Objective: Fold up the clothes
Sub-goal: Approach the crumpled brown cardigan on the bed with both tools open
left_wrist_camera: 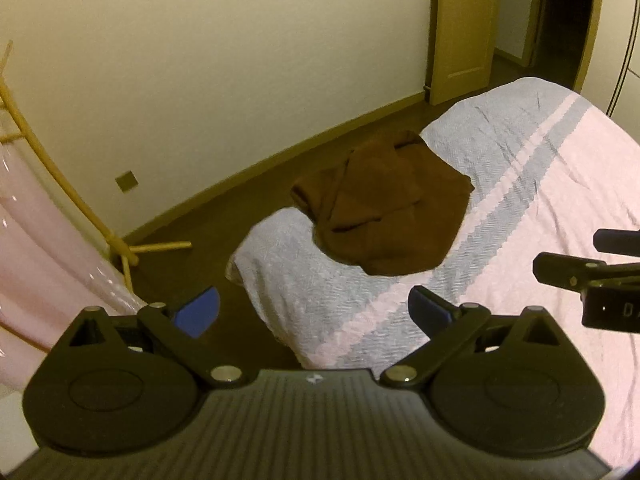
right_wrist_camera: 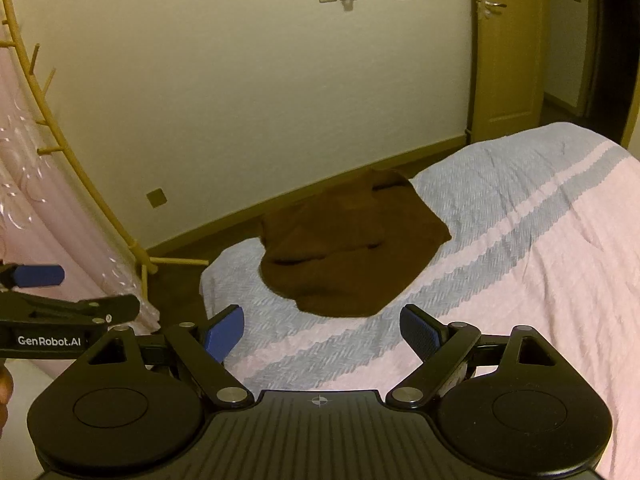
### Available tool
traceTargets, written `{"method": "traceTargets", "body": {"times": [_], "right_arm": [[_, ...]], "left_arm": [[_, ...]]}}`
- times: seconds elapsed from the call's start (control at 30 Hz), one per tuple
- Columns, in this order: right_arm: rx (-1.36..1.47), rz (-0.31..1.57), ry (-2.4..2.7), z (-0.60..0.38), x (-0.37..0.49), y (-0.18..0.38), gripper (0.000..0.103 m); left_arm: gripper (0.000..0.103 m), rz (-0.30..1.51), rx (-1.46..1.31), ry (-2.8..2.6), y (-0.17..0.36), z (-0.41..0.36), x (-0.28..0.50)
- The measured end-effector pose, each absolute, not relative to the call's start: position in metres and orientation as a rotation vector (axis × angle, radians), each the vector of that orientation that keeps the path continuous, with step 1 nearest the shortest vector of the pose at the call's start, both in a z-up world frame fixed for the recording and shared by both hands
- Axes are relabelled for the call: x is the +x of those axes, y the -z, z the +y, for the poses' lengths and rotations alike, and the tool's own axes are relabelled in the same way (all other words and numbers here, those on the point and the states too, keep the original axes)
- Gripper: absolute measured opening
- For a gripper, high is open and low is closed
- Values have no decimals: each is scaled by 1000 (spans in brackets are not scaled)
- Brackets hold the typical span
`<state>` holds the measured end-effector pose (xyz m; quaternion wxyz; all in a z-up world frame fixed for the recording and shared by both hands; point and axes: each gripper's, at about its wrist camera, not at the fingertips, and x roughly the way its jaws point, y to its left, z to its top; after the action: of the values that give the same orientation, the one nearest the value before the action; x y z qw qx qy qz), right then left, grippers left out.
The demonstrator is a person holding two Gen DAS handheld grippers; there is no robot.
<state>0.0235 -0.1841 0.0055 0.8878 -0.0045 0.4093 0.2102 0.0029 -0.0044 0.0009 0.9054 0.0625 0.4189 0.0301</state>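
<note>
You are holding the left gripper [left_wrist_camera: 314, 312] released, with its blue pads wide apart and nothing between them, above the near corner of the bed [left_wrist_camera: 560, 208]. You are holding the right gripper [right_wrist_camera: 322, 332] released too, gripping nothing, just beside the left one. Farther ahead, the brown garment [left_wrist_camera: 394, 204] is lying crumpled on the blue-striped edge of the bedspread, well apart from both grippers. Beyond it, the wooden coat rack [right_wrist_camera: 72, 152] is standing near the wall, and the door [right_wrist_camera: 504, 48] is standing open.
</note>
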Motion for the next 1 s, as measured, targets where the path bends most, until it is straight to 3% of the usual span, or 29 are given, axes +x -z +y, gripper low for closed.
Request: {"method": "traceTargets", "body": {"times": [1.0], "right_arm": [[0,853,-429,-187,46,18,88]], "left_arm": [[100,920,100,-53,15,-21,35]]}}
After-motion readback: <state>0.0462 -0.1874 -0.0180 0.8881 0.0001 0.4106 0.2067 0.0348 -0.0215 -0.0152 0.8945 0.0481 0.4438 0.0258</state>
